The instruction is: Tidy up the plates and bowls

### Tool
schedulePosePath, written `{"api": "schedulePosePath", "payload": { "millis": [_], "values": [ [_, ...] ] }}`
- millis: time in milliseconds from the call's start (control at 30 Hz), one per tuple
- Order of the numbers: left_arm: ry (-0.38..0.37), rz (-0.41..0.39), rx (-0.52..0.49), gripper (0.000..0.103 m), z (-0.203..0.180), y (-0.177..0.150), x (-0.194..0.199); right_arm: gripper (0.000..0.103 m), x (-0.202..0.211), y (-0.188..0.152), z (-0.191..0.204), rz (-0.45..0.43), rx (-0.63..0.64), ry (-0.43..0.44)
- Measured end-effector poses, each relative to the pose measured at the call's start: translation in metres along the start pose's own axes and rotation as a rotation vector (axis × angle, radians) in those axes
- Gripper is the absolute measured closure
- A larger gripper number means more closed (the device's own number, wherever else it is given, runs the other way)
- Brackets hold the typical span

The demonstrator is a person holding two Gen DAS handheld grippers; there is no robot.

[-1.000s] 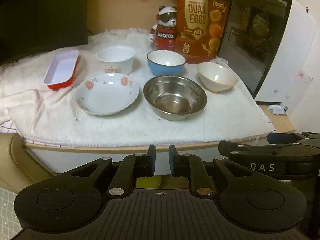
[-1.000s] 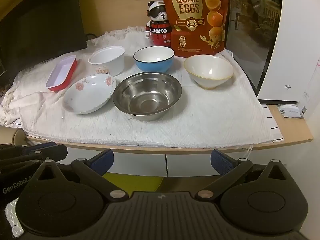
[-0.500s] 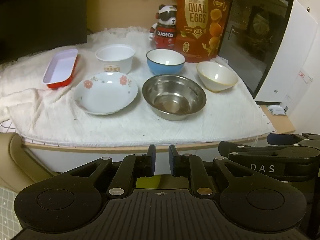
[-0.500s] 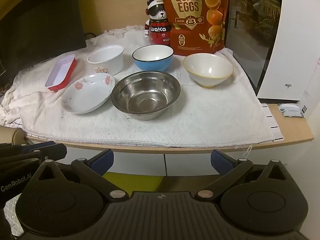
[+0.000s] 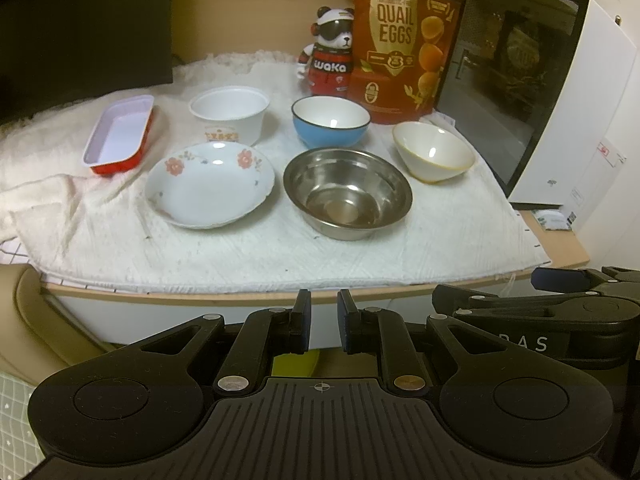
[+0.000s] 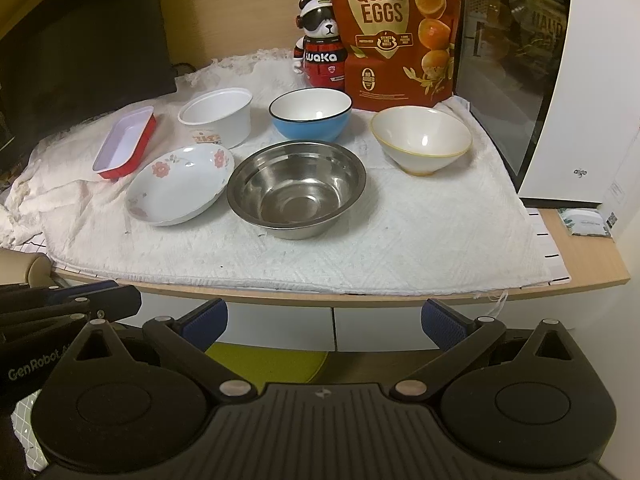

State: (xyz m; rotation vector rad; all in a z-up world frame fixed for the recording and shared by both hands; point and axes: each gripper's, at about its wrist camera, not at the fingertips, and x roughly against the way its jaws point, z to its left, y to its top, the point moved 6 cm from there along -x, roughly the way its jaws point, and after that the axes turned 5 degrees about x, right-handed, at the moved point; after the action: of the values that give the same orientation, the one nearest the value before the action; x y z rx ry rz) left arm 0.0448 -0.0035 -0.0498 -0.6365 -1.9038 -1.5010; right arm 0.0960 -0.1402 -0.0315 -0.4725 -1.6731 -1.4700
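Nothing shifted, left claw (image 5: 323, 322) pinched empty, right claw (image 6: 324, 320) spread wide, round steel bowl (image 6: 297, 188), scalloped floral plate (image 5: 210, 184)

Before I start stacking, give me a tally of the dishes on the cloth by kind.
Bowls: 3 – blue bowl, steel bowl, cream bowl
Plates: 1 – floral plate
Tubs: 1 – white tub
Trays: 1 – red tray
Total: 6
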Motion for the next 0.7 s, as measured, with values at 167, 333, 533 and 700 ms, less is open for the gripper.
{"api": "schedulePosePath", "payload": {
  "millis": [167, 333, 533, 700],
  "values": [
    [-0.002, 0.005, 0.007, 0.085, 0.0024, -0.0013, -0.0008, 0.0, 0.0001, 0.0003, 0.0018, 0.0, -0.002, 0.0],
    [-0.001, 0.012, 0.017, 0.085, 0.0046, 0.0003, 0.0008, 0.0, -0.0002, 0.001, 0.0022, 0.001, -0.002, 0.0],
    [-0.003, 0.022, 0.025, 0.085, 0.0074, 0.0003, 0.001, 0.0, -0.0003, 0.0013, 0.0018, 0.002, 0.0, 0.001],
    [-0.004, 0.025, 0.025, 0.085, 0.0075, 0.0006, 0.0011, 0.0, 0.0, 0.0008, 0.0012, 0.002, 0.0, 0.001]
  ]
}}
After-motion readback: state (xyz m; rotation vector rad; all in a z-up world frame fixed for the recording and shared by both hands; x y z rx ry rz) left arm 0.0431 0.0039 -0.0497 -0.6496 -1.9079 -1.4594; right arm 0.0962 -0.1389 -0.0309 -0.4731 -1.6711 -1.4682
